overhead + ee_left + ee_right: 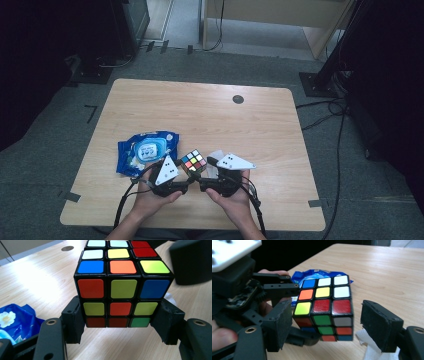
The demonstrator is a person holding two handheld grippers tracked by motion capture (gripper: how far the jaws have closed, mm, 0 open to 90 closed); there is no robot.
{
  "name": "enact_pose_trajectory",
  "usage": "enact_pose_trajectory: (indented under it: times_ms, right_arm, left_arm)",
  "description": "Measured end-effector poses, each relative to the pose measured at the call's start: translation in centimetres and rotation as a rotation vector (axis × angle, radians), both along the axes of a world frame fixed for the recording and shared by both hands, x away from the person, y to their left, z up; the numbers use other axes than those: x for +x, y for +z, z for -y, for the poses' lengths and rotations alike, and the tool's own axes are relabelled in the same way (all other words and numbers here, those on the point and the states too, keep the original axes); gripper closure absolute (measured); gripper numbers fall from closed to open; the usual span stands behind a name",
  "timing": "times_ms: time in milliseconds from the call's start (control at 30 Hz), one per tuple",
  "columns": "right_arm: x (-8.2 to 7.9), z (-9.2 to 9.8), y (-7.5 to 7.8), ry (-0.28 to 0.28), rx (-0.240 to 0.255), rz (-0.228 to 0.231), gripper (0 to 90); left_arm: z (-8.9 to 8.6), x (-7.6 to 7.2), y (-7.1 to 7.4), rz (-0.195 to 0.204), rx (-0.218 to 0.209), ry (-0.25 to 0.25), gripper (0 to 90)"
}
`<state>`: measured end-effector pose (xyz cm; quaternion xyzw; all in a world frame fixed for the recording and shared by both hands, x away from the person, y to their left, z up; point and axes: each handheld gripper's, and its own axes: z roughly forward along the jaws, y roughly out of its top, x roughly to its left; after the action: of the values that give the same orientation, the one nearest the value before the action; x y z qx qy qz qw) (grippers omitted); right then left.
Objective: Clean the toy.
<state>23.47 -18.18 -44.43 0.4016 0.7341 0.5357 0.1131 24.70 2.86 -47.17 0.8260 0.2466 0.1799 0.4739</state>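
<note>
item: rubik's cube (120,287), still scrambled, clamped low in left gripper (120,322); right gripper (322,327) jaws apart either side, not touching; turning remains.

high view: fixed overhead on the person's side, faces forward and down, far off, takes in the whole table (200,107).
left gripper view: rides the left gripper (120,325), looks along its jaws, very close.
right gripper view: rides the right gripper (324,325), close, faces the other gripper.
shared: cube (193,161), blue packet (145,150), tabletop.
</note>
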Motion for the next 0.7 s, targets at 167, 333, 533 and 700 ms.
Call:
enact_pose_trajectory:
  times_ms: [167,333,533,700]
  right_arm:
    - [-0.06,-0.80,-0.36,-0.037,-0.029,-0.021,28.1]
    - [0.05,-0.99,-0.62,-0.059,-0.044,-0.040,29.6]
    - [0.28,-0.42,-0.63,-0.076,-0.016,-0.070,34.9]
    - [0.11,-0.34,-0.42,-0.082,-0.020,-0.061,35.0]
  left_arm:
    - [0.70,-0.48,-0.04,0.026,0.022,-0.007,34.6]
    - [0.86,-0.63,-0.21,0.041,0.038,-0.002,34.6]
    - [0.80,-0.70,-0.20,0.061,0.028,-0.004,34.4]
    - [0.87,-0.74,-0.23,0.077,0.018,-0.008,34.3]
